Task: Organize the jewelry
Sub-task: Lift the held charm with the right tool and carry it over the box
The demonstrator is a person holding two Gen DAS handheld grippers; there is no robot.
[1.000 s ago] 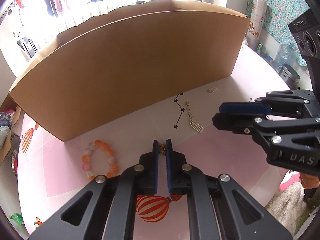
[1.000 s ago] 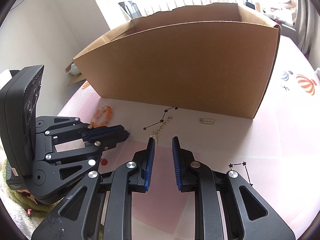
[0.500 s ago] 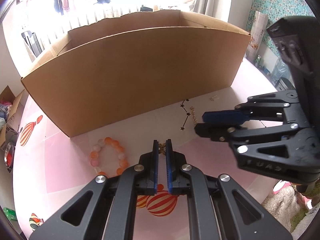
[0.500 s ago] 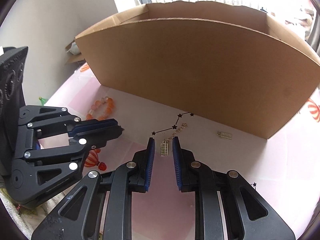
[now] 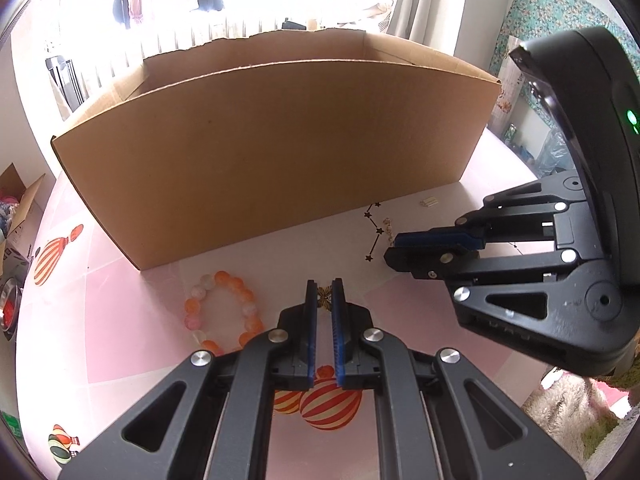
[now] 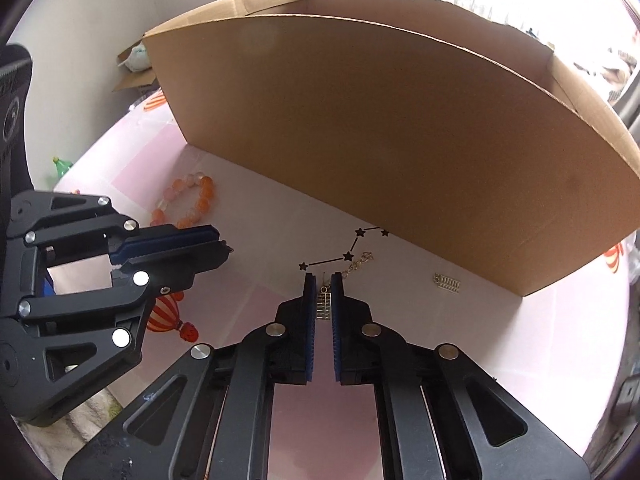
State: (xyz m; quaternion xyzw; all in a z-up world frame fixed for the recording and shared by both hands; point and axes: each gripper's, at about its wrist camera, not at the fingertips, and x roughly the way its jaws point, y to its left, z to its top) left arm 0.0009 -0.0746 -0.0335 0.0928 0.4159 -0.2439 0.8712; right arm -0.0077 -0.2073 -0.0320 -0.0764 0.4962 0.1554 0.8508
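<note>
Tall cardboard box fills the far side of the pink table, walling off everything from 10 to 2 o'clock in both wrist views. Orange bead bracelet lies flat at 9 o'clock of the left gripper, near the box's base. Small gold comb-like piece lies alone at 3 o'clock of the right gripper, close to the box. Printed balloon under the left claw.

Since a second ago: right claw has pinched in over the gold abacus charm; its chain trails toward 1 o'clock by the printed stars. Left claw unchanged, clamped on a small gold butterfly piece.

Both grippers pitch steeply down at the table, tips near each other, the right one crossing in at 3 o'clock of the left view.
</note>
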